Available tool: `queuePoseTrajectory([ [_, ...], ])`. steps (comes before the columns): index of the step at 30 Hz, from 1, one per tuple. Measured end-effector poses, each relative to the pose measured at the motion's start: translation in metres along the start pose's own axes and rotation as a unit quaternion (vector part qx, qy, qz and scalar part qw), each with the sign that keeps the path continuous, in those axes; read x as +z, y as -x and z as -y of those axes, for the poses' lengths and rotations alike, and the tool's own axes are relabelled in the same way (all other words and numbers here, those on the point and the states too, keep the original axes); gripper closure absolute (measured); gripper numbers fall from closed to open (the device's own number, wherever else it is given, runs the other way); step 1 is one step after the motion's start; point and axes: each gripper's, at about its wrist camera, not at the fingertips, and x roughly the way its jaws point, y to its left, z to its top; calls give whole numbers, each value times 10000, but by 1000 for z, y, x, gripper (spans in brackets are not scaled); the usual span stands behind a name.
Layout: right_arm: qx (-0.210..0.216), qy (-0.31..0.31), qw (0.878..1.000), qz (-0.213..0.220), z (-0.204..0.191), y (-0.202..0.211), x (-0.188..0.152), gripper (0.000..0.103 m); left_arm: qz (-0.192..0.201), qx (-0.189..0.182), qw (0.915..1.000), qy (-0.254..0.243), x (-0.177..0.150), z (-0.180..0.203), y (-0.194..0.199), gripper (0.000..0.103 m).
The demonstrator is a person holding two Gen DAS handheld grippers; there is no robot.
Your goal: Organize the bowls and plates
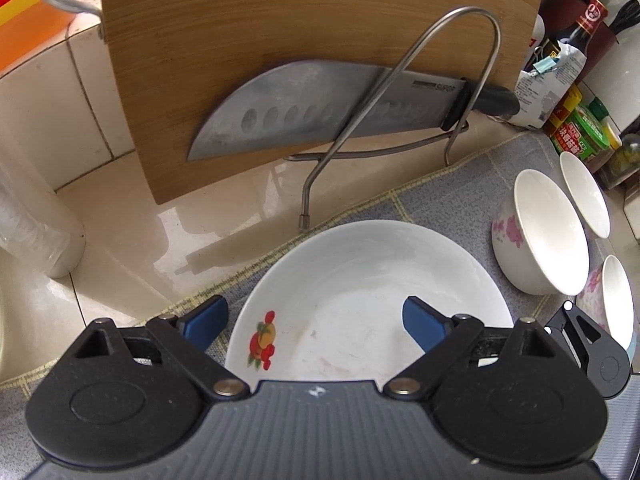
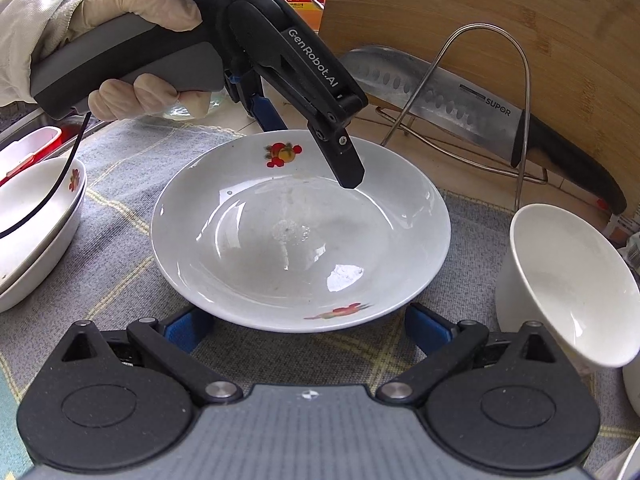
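A wooden cutting board [image 1: 280, 40] is leaning upright against the tiled wall with a cleaver [image 1: 320, 104] propped on a wire rack [image 1: 400, 92] in front of it, and the grey mat [image 2: 120, 184] is covering the counter below. The white plate [image 2: 300, 232] is lying flat in the middle of that mat, with stacked plates [image 2: 36, 232] to its left and a tilted white bowl [image 2: 568, 280] just to its right. The left gripper [image 1: 316, 320] is straddling the plate's far rim, jaws spread and not pressing it, while the right gripper [image 2: 308, 330] is sitting at the near rim, jaws also spread and empty.
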Motion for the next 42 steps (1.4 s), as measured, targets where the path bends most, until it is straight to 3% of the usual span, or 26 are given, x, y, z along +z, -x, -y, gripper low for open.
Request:
queuePoseTrajectory([
  [5, 49, 52, 10000, 24, 0, -1, 1, 0, -10, -121, 9999, -5, -1, 0, -2, 10],
  [13, 133, 149, 9998, 82, 1, -2, 1, 0, -41, -181, 9998, 0, -1, -2, -1, 19],
  [33, 240, 262, 9992, 193, 2, -2, -1, 0, -537, -391, 9961, -580, 8, 0, -5, 20],
  [42, 227, 245, 9992, 205, 1, -1, -1, 0, -576, -605, 9955, -442, 10, -8, -3, 21],
])
